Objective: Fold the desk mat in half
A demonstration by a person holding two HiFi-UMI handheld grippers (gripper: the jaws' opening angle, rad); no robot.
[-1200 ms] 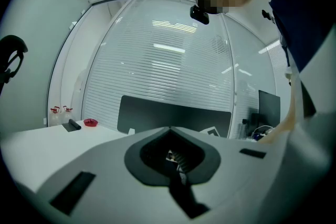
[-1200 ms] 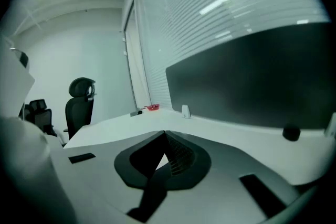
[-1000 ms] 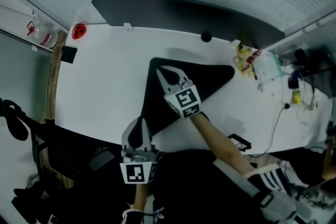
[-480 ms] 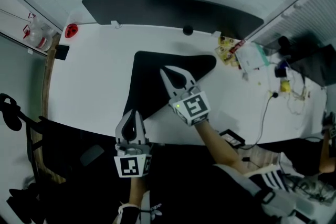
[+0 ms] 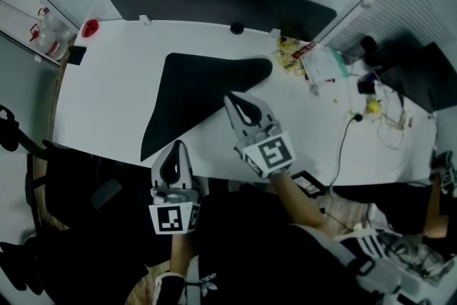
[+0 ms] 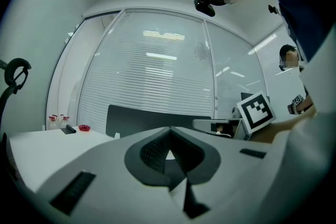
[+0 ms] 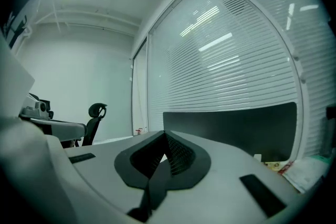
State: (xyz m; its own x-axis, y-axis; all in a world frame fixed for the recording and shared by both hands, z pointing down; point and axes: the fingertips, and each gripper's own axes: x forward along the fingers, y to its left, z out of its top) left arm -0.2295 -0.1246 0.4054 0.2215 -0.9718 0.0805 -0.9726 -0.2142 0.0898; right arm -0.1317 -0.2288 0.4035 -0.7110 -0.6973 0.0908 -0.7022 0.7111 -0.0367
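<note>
Lying near desk mat [image 5: 191, 86]: clutter [image 5: 294, 53]; left hand-held gripper [image 5: 177, 146], right hand-held gripper [image 5: 232, 101] closed.

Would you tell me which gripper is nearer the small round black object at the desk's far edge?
Right. The right gripper is beside the desk mat, in line with the object; the left gripper is at the near edge of the desk.

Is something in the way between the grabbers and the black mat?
Nothing visible is. Only bare white table lies between the left gripper and the desk mat, and the right gripper hangs by the mat's near edge.
</note>
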